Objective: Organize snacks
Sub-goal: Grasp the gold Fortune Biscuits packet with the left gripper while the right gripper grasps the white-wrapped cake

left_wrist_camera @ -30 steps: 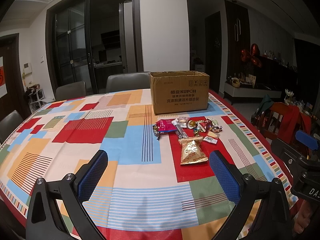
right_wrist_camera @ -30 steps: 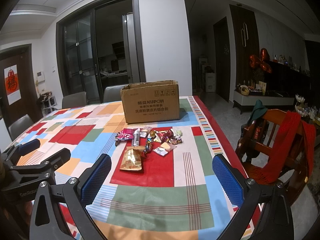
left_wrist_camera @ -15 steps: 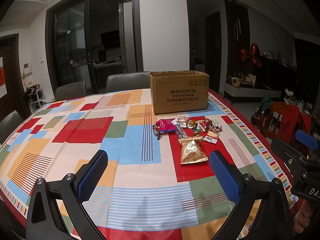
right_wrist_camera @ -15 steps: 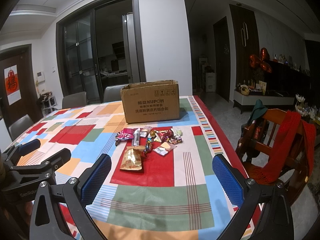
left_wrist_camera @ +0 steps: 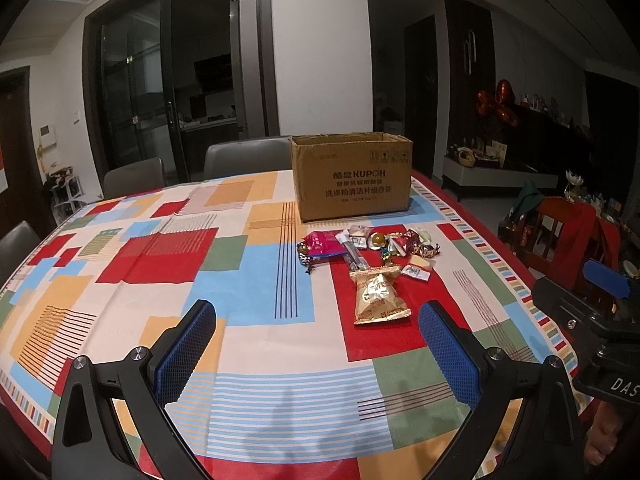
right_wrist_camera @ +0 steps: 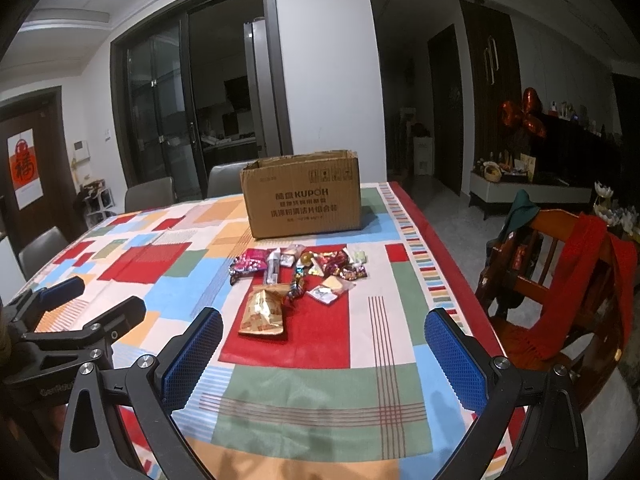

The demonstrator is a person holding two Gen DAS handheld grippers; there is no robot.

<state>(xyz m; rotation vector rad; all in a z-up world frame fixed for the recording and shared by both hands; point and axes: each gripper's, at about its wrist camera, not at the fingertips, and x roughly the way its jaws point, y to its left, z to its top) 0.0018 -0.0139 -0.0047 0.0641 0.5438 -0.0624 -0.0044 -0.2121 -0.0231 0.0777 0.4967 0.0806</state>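
Nothing looked sorted yet: the snacks [left_wrist_camera: 368, 252] lay scattered on the bench [left_wrist_camera: 160, 280] just before the open cardboard box [left_wrist_camera: 352, 176]. Left tongs [left_wrist_camera: 316, 344] and right tongs [right_wrist_camera: 324, 350] hung spread wide, empty, short of the pile.

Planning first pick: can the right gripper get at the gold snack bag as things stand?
Probably yes. The right gripper is open and empty, and the gold snack bag lies flat just ahead, nearest of the pile, with only bare tablecloth between.

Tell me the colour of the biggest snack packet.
Gold snack packet, clearest in the left wrist view.
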